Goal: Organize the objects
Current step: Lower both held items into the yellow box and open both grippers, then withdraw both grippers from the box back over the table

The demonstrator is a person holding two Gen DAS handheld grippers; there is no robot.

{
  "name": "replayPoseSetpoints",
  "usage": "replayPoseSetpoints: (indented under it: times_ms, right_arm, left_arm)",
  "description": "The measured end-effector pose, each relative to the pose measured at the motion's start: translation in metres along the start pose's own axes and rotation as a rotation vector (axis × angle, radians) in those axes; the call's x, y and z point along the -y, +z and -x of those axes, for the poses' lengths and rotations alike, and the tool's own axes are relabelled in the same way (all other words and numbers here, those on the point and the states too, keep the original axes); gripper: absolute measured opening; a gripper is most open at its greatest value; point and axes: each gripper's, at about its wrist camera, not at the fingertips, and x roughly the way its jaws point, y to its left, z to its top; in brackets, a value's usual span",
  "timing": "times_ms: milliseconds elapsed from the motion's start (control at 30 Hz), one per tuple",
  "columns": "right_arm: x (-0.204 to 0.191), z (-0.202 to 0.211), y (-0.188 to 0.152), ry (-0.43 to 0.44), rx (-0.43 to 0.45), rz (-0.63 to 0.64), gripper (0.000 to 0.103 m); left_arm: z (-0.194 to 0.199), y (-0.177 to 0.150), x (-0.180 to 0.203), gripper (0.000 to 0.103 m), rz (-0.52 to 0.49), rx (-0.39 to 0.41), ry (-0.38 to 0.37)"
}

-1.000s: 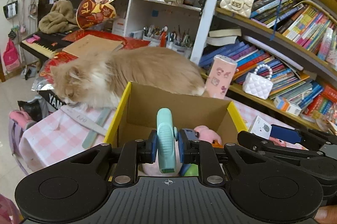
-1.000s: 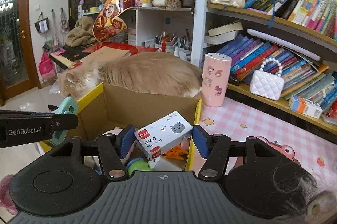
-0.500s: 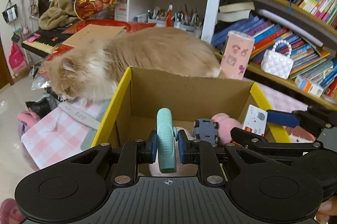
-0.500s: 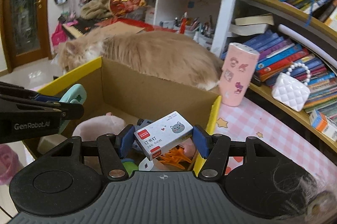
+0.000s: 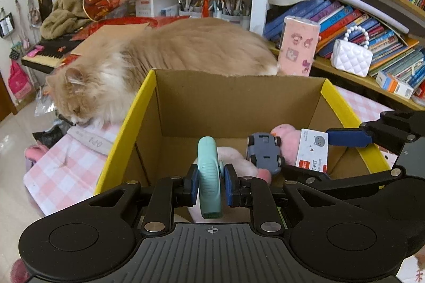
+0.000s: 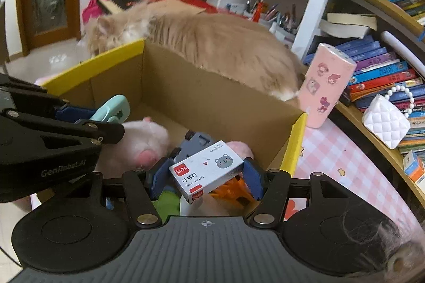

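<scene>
My left tool (image 5: 211, 183) is clamped on a mint-green punch-like gadget (image 5: 209, 179), which stands upright between the blue pads just above the near edge of the cardboard box (image 5: 239, 102). My right tool (image 6: 204, 176) is gripping a small white staple box (image 6: 205, 171) with a grey cat face printed on it, held tilted over the right-hand part of the same cardboard box; from the left camera I see that staple box (image 5: 312, 154) hanging inside the box opening near its right wall. Down in the cardboard box lie a pink plush toy (image 6: 143, 144), a grey toy car (image 5: 264, 152), something orange (image 6: 231, 190) and something green (image 6: 166, 203) that I cannot identify. A fluffy ginger cat (image 5: 164, 62) lies on the desk (image 5: 58, 171) right behind the box, head toward the left. A pink sticker-covered cylinder (image 6: 326, 89) stands at the box's far right corner, beside the bookshelf (image 5: 372, 25).
</scene>
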Motion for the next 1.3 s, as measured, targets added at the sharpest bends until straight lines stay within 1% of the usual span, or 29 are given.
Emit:
replayPoseSetpoints:
  times_ms: [133,233,267,333,367,400,433,467,533,600,633,800,867,967,1100,1167,1300]
  right_arm:
    - [-0.002,-0.003,0.001,-0.004,-0.025,0.015,0.057]
    - [-0.001,-0.002,0.0,-0.014,-0.024,0.007,0.057]
    - [-0.001,-0.001,0.0,-0.019,-0.018,0.002,0.059]
    - [0.0,0.003,-0.002,-0.032,0.007,-0.014,0.06]
    - [0.0,0.006,-0.004,-0.032,0.014,-0.029,0.063]
    - [0.001,0.01,-0.006,-0.032,0.023,-0.048,0.063]
    - [0.001,0.014,-0.008,-0.037,0.033,-0.063,0.063]
    - [0.0,0.019,-0.009,-0.044,0.046,-0.074,0.063]
    - [-0.002,0.033,-0.013,-0.063,0.086,-0.093,0.064]
    - [-0.005,0.05,-0.016,-0.089,0.131,-0.111,0.067]
    - [-0.006,0.057,-0.018,-0.104,0.146,-0.12,0.071]
    - [-0.011,0.089,-0.028,-0.18,0.18,-0.17,0.073]
    - [-0.014,0.101,-0.034,-0.208,0.19,-0.198,0.073]
    - [-0.02,0.117,-0.045,-0.248,0.193,-0.256,0.073]
    - [-0.03,0.135,-0.063,-0.31,0.18,-0.341,0.074]
    - [-0.035,0.141,-0.072,-0.341,0.152,-0.387,0.075]
    - [-0.042,0.151,-0.092,-0.369,0.083,-0.48,0.075]
  left_arm:
    - [0.0,0.0,0.001,0.019,-0.019,0.004,0.004]
    - [0.003,-0.001,0.002,0.019,-0.031,0.013,0.005]
    - [0.005,0.0,0.002,0.021,-0.033,0.023,0.004]
    - [0.01,0.001,0.002,0.027,-0.034,0.038,0.005]
    - [0.014,0.002,0.002,0.037,-0.036,0.047,0.002]
    - [0.017,0.002,0.001,0.05,-0.038,0.059,0.004]
    - [0.021,0.003,0.002,0.057,-0.042,0.072,0.011]
    - [0.026,0.003,0.002,0.061,-0.046,0.088,0.017]
    - [0.035,0.004,0.002,0.061,-0.054,0.111,0.013]
    - [0.047,0.005,0.002,0.065,-0.051,0.136,0.001]
    - [0.053,0.005,0.002,0.066,-0.049,0.151,-0.005]
    - [0.085,-0.002,-0.001,0.076,-0.046,0.216,-0.032]
    - [0.095,-0.009,-0.003,0.077,-0.056,0.223,-0.041]
    - [0.106,-0.021,-0.007,0.078,-0.066,0.213,-0.055]
    - [0.112,-0.038,-0.012,0.078,-0.069,0.169,-0.082]
    - [0.115,-0.048,-0.014,0.078,-0.075,0.15,-0.097]
    - [0.116,-0.066,-0.017,0.078,-0.072,0.092,-0.136]
